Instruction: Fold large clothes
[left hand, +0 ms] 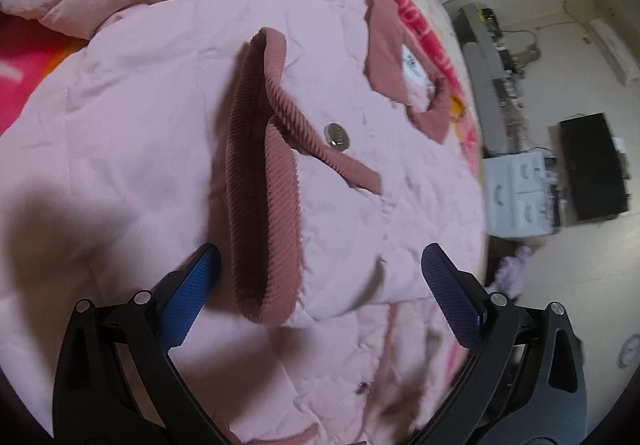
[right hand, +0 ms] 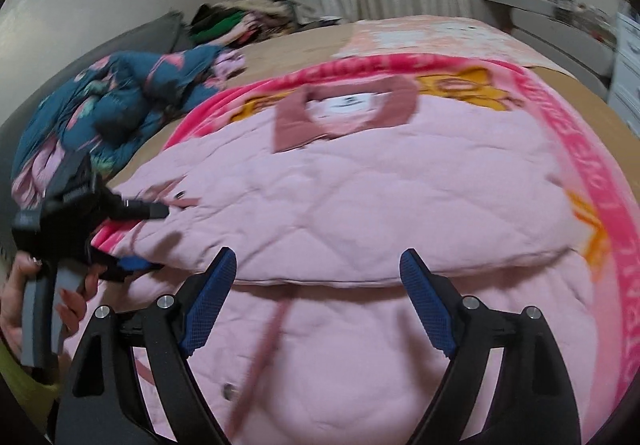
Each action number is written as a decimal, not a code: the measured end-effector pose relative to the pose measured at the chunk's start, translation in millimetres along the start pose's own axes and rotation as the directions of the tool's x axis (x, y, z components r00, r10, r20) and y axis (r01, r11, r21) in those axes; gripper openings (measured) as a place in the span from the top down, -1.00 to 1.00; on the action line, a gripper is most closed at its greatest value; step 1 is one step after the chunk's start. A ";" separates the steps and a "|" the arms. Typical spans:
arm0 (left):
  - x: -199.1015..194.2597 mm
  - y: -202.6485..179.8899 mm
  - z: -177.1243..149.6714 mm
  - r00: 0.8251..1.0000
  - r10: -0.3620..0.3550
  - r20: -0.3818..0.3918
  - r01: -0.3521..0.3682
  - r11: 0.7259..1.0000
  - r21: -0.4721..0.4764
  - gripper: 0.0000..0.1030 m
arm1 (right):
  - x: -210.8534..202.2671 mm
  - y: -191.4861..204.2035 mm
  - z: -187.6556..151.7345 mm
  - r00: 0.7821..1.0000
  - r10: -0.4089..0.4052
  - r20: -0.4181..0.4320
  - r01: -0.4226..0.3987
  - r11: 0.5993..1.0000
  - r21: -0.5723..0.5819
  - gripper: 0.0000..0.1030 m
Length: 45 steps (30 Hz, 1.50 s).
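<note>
Honestly, your left gripper (left hand: 320, 285) and right gripper (right hand: 318, 295) both gape empty over the quilted pink jacket (right hand: 360, 197); only the left view shows its ribbed corduroy cuff (left hand: 262, 181).

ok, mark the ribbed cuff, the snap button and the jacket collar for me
ribbed cuff (left hand: 262, 181), left wrist view, on the corduroy band.
snap button (left hand: 337, 136), left wrist view, on its metal face.
jacket collar (right hand: 294, 125), right wrist view, on its left flap.

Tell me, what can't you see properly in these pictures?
- Pink jacket: its bottom edge is hidden behind the left claw in the left wrist view.
- Collar label: motion blur smears the writing in the right wrist view.
- Clothes pile: too far and blurred to identify.
- Right claw: open, holding nothing.
</note>
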<state>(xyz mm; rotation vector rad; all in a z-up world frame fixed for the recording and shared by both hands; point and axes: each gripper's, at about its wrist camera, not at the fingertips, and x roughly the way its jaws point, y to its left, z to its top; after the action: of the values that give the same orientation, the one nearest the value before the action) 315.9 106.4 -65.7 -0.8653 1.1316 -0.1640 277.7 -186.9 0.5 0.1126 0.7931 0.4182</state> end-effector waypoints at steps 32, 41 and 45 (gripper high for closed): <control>-20.0 -64.0 49.9 0.905 0.252 0.343 -0.382 0.836 0.395 0.74 | 3.5 -85.9 36.0 0.986 -0.165 0.011 0.160 0.969 0.186 -0.61; 3.6 -33.7 34.4 0.891 0.323 0.320 -0.440 0.789 0.428 0.72 | 51.4 -76.5 49.5 0.978 -0.191 -0.081 0.197 0.977 0.078 -0.61; 7.5 -30.2 33.9 0.894 0.326 0.307 -0.436 0.787 0.436 0.70 | 78.8 -87.3 41.1 0.957 -0.236 -0.168 0.251 0.965 0.076 -0.61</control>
<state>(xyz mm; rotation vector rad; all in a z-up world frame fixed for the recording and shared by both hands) 356.8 99.7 -45.7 -0.1722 0.9719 -0.0150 384.3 -232.2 -45.3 0.0711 0.9707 0.1557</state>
